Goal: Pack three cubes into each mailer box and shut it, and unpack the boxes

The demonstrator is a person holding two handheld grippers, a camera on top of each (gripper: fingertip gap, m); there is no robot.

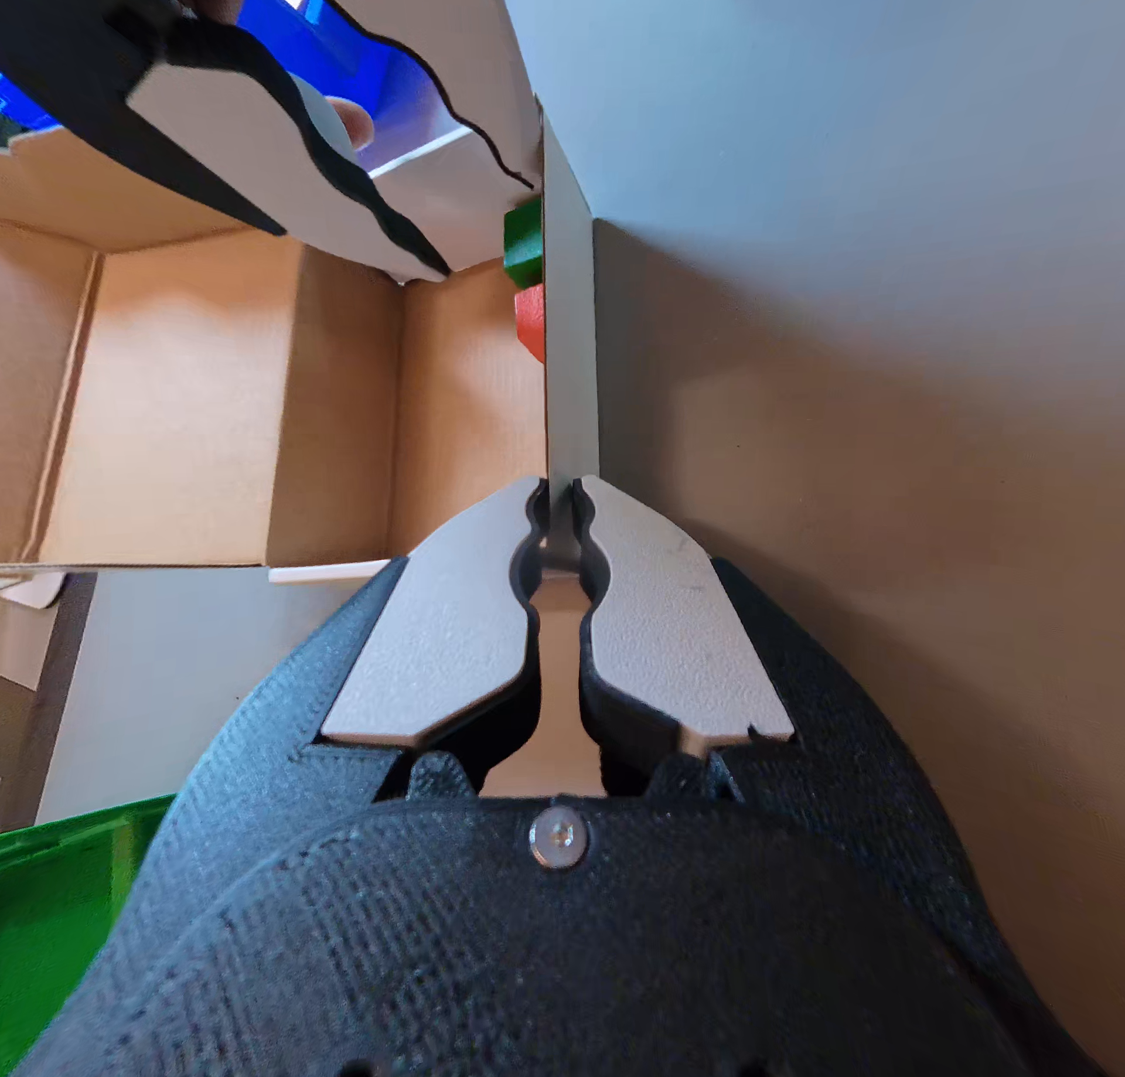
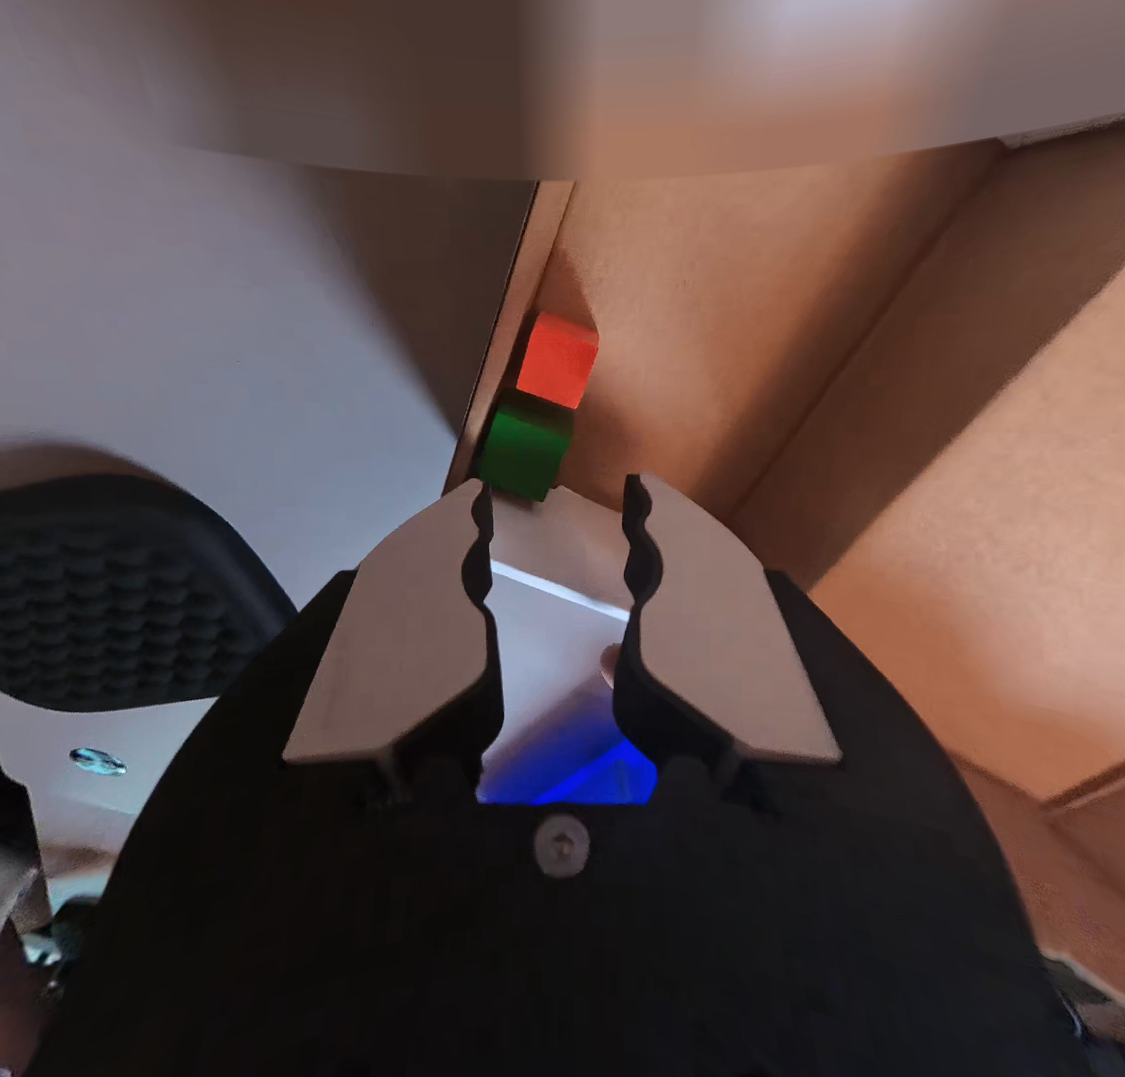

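An open mailer box (image 1: 182, 408) with a brown inside and a white outside fills both views. A green cube (image 1: 522, 244) and a red cube (image 1: 529, 323) lie side by side inside it, against a thin upright flap (image 1: 569, 347). My left gripper (image 1: 560, 487) is shut on the near edge of that flap. My right gripper (image 2: 557, 487) is open just short of the green cube (image 2: 526, 457), with the red cube (image 2: 557, 360) beyond it. A white box panel (image 2: 548, 597) lies between its fingers, not pinched. The right gripper also shows in the left wrist view (image 1: 487, 226).
A green bin (image 1: 61, 895) is at the lower left and a blue bin (image 1: 341, 43) lies beyond the box. A large cardboard panel (image 1: 852, 439) stands on the right. The left gripper's black body (image 2: 122, 591) is close on the right gripper's left. About 11 centimeters separates my left fingertips from my right.
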